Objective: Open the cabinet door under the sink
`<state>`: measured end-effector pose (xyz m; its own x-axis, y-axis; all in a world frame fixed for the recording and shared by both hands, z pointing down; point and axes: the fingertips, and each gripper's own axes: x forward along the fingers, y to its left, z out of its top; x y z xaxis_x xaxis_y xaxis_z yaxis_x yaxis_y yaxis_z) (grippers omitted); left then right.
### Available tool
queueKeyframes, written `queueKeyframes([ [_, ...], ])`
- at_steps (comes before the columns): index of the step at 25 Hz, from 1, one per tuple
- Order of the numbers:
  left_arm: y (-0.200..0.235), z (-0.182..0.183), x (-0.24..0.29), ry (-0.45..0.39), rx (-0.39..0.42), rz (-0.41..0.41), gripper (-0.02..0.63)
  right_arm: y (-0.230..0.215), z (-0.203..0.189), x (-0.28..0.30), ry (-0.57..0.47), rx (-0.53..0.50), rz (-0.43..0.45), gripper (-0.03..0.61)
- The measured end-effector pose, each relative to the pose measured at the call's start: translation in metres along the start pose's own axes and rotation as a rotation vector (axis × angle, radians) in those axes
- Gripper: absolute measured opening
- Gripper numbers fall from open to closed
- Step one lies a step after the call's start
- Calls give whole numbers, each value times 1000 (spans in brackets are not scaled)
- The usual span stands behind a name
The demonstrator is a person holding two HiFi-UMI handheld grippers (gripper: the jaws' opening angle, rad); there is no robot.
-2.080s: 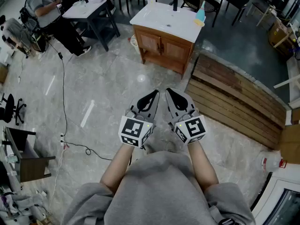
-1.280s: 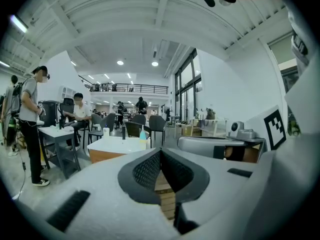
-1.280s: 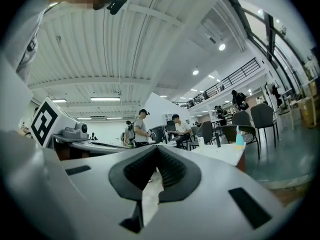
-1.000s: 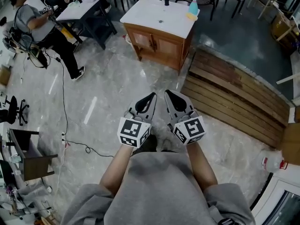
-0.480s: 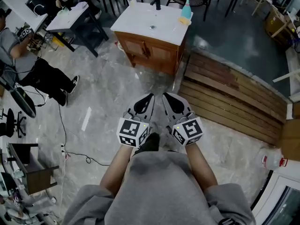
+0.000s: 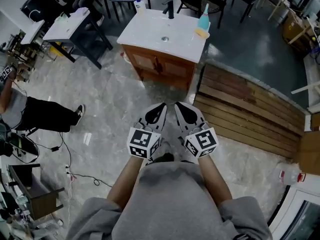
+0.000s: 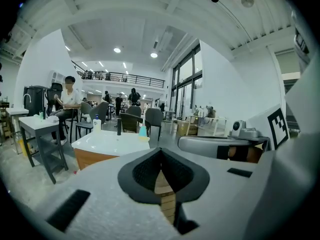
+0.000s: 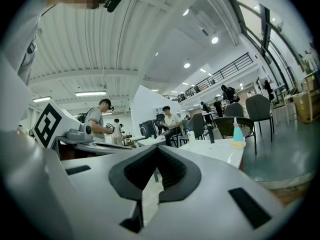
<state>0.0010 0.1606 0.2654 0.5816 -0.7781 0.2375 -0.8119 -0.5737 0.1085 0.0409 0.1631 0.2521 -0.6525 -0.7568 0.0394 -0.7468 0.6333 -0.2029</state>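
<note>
From where I stand, the person holds both tools out low in front of their grey top, side by side and close together, and well short of the sink unit. The left gripper point(image 6: 161, 107) has its jaws pressed together at the tips with nothing between them, and the right gripper point(image 6: 178, 105) is the same: closed and empty. Ahead of them across the pale stone floor point(image 6: 115, 109) stands the wooden cabinet point(image 6: 161, 67) under a white countertop point(image 6: 175, 41). Its two cabinet doors point(image 6: 152, 63) are both shut, so whatever is inside stays hidden. The basin point(image 6: 165, 38) set into the top shows only a small drain at its middle. A black faucet point(image 6: 170, 7) stands at the back edge. A white bottle with a blue cap point(image 6: 138, 4) stands at the back left corner, and a teal bottle point(image 6: 205, 13) stands upright near the right edge with a yellow sponge point(image 6: 201, 32) at its foot; I cannot tell how full either bottle is. To the right of the cabinet, a platform of wooden planks point(image 6: 250, 109) lies on the floor. To the left is a small table point(image 6: 70, 21), and nearer, a seated person's dark trouser leg point(image 6: 47, 116) stretches out.
</note>
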Motion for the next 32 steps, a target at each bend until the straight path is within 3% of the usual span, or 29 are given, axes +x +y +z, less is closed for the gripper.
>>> queueKeyframes([
  [7,58,0,20,11,-23,-11,9,-14,-4,58,10,4,-28,8],
  [17,96,-13,43,39,-64,-11,8,-28,-15,100,44,15,-34,8],
  [32,159,-39,137,135,-128,31,8,-112,-47,186,127,86,-7,8],
])
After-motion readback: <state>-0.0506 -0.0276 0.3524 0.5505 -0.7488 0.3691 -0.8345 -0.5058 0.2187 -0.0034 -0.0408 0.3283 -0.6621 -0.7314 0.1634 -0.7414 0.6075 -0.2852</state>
